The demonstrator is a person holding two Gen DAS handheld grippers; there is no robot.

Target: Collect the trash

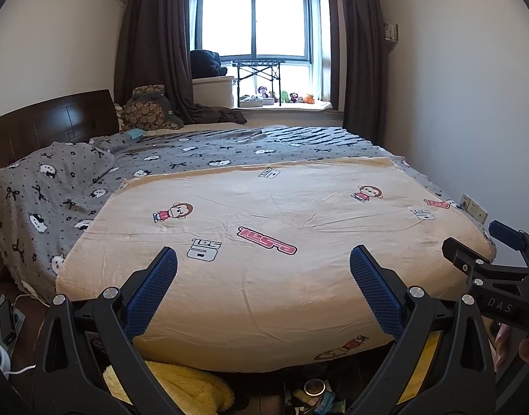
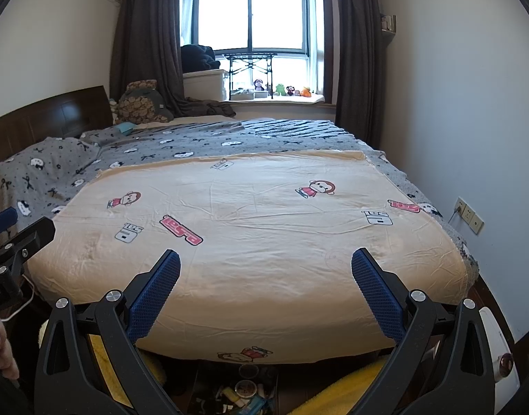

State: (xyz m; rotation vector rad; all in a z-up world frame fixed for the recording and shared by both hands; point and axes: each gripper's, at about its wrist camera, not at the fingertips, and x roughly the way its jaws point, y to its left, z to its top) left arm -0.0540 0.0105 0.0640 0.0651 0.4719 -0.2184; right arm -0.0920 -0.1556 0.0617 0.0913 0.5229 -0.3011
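Observation:
My left gripper (image 1: pixel 263 257) is open and empty, held above the near edge of a bed. My right gripper (image 2: pixel 265 259) is open and empty too, beside it; its fingers also show at the right edge of the left wrist view (image 1: pixel 472 252). Small trash lies on the dark floor below the bed's near edge: a round tin (image 1: pixel 314 388) and several wrappers (image 1: pixel 328 403), also in the right wrist view (image 2: pixel 245 389). A light blue scrap (image 1: pixel 135 134) lies on the bed's far left, and a thin pale strip (image 1: pixel 251 135) lies on the far grey blanket.
A beige cartoon-print sheet (image 1: pixel 264 214) covers the near half of the bed, a grey blanket (image 1: pixel 57 186) the far half. Yellow towels (image 1: pixel 181 387) lie on the floor. A dark headboard (image 1: pixel 50 121) is at left, a wall with sockets (image 2: pixel 468 216) at right, a window sill with toys (image 1: pixel 285 98) behind.

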